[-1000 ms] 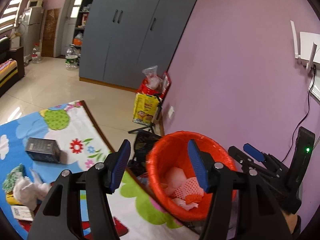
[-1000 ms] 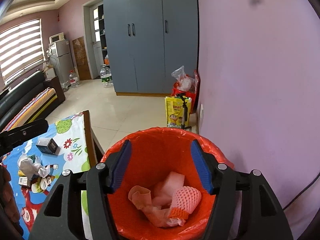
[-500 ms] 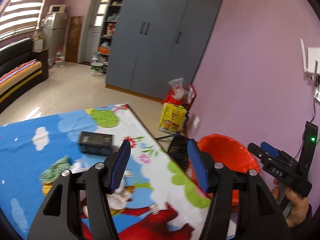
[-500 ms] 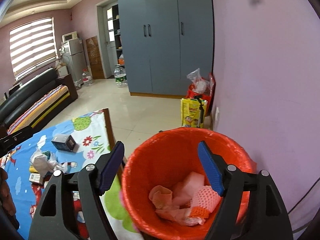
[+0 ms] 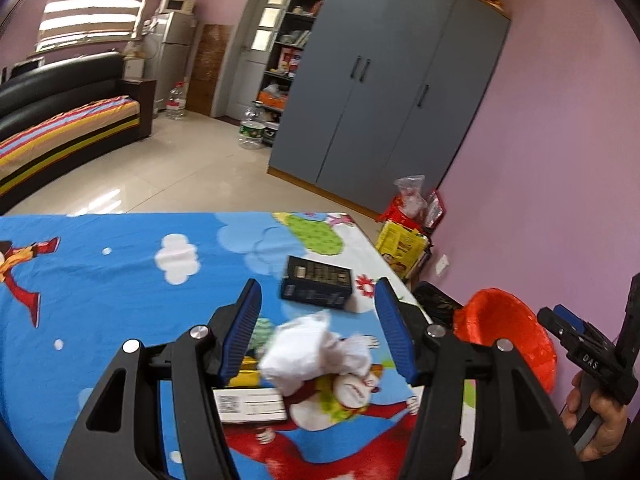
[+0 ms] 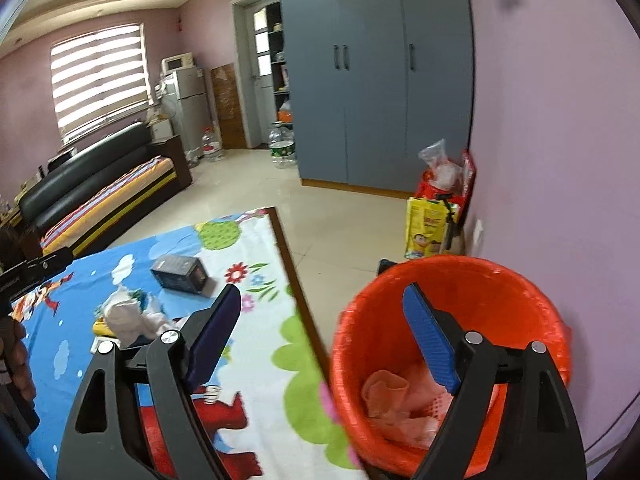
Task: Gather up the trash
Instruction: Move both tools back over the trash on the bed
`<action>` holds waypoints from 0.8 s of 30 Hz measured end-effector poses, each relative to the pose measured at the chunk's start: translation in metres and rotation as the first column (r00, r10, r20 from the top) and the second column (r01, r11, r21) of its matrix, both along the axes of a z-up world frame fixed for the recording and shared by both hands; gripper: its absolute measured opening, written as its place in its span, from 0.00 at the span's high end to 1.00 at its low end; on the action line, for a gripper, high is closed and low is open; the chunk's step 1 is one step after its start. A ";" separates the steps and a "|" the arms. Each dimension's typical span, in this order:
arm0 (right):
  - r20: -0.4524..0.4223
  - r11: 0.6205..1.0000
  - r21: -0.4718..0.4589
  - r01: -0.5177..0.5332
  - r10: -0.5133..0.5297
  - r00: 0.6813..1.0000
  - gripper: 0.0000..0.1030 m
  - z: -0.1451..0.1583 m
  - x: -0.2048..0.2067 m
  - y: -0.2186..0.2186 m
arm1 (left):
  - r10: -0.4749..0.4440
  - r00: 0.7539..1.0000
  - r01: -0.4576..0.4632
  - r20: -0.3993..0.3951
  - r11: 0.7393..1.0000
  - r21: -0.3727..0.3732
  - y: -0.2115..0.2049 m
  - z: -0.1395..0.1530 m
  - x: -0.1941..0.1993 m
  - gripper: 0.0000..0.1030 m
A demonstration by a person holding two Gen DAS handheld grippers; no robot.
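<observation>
My left gripper (image 5: pixel 316 326) is open above the table, its jaws framing a crumpled white tissue (image 5: pixel 312 354) that lies on the cartoon cloth. A dark box (image 5: pixel 316 286) lies just beyond it; a white slip with a QR code (image 5: pixel 250 404) and a yellow wrapper (image 5: pixel 244 378) lie beside the tissue. My right gripper (image 6: pixel 320 334) is open and empty, over the table's edge and the orange bin (image 6: pixel 452 356). The bin holds pink foam net and wrappers (image 6: pixel 404 404). The bin also shows in the left wrist view (image 5: pixel 508 336).
The table with its blue cartoon cloth (image 5: pixel 120 264) ends at a wooden edge (image 6: pixel 296 280) beside the bin. Yellow and red bags (image 6: pixel 436 208) stand by the pink wall. A black sofa (image 5: pixel 60 112) and grey wardrobe (image 5: pixel 392 92) are farther off.
My left gripper swung left from the bin to over the table, now above the white tissue. My right gripper shifted left, from over the bin's centre to over its left rim.
</observation>
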State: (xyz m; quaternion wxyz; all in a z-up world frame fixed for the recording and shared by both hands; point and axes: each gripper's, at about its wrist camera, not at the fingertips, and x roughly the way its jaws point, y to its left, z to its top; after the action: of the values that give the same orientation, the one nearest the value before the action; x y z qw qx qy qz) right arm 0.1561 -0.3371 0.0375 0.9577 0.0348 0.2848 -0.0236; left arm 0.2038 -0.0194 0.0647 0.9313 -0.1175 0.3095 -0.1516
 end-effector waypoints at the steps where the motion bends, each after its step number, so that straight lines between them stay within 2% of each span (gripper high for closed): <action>1: -0.002 1.000 -0.001 -0.007 0.007 1.000 0.21 -0.001 0.001 0.004 | 0.004 1.000 -0.004 -0.002 1.000 0.001 0.004 -0.001 0.000 0.45; 14: -0.056 0.990 -0.007 -0.140 0.139 0.989 0.18 -0.019 0.021 0.061 | 0.037 0.995 -0.038 -0.092 0.999 -0.007 0.031 -0.042 0.005 0.47; 24: -0.110 0.964 -0.046 -0.262 0.256 0.960 0.18 -0.045 0.045 0.120 | 0.058 0.991 -0.060 -0.117 0.998 -0.014 0.047 -0.055 0.005 0.49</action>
State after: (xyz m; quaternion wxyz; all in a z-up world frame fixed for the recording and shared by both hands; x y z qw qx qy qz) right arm 0.2011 -0.2176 -0.0075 0.9372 -0.0328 0.3350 0.0916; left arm 0.2090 0.0281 0.0100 0.9147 -0.1434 0.3584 -0.1196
